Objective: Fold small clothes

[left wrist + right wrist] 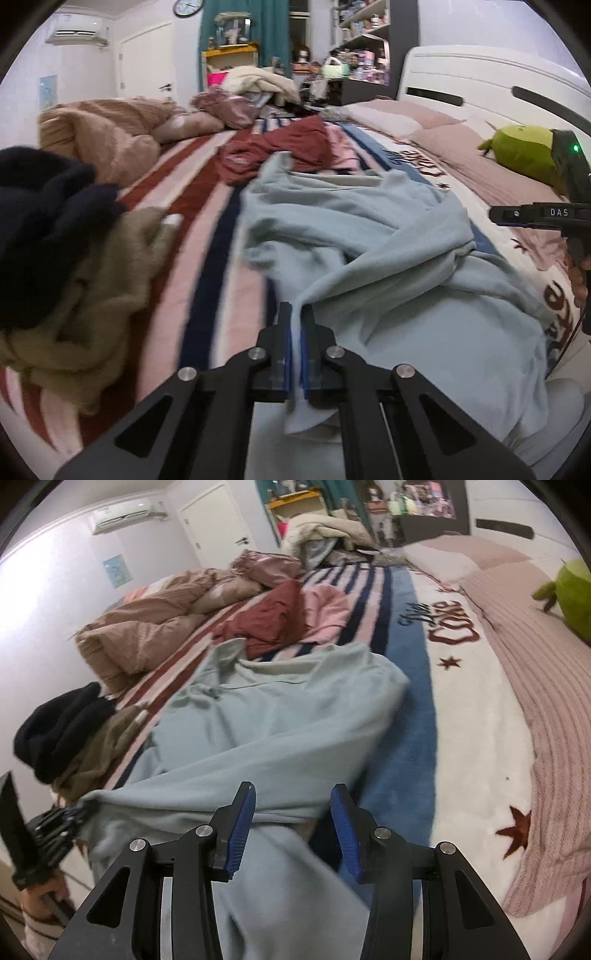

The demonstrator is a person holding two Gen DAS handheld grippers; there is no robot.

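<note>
A light blue garment (388, 251) lies crumpled on the striped bedspread (207, 236); it also shows in the right wrist view (266, 731). My left gripper (295, 314) is shut on an edge of this garment, with cloth pinched between its blue pads. It shows at the lower left of the right wrist view (79, 808), pulling the cloth taut. My right gripper (291, 797) is open just above the garment's near fold, holding nothing. It shows at the right edge of the left wrist view (496, 216).
A black and tan clothes pile (62, 258) sits left. Dark red (280, 147) and pink (325, 609) garments lie farther up the bed. A brown duvet (107, 136), pillows (391, 118), a green plush toy (524, 151) and the white headboard (480, 74) surround them.
</note>
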